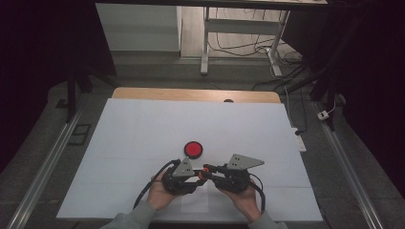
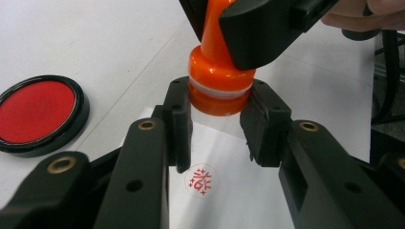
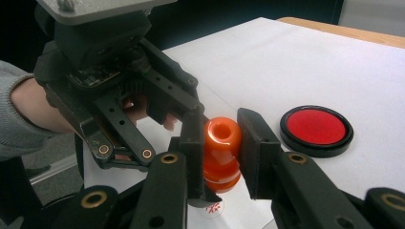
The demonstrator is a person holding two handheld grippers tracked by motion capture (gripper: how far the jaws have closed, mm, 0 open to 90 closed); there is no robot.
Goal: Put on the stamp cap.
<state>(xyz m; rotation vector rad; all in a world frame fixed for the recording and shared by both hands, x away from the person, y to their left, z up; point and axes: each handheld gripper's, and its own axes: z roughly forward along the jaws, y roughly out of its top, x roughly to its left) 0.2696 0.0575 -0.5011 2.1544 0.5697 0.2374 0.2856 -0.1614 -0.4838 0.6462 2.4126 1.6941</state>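
On table: ink pad [image 1: 193,149] open, red ink inside.

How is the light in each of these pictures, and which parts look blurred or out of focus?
High view: the white sheet is evenly lit, the room around it dark and grainy. Left gripper view: the orange stamp shows glare spots; the red print on the paper is sharp enough to see, and the nearest jaw parts are soft. Right gripper view: the stamp's top shines, the ink pad is clear, the far table edge blurs.
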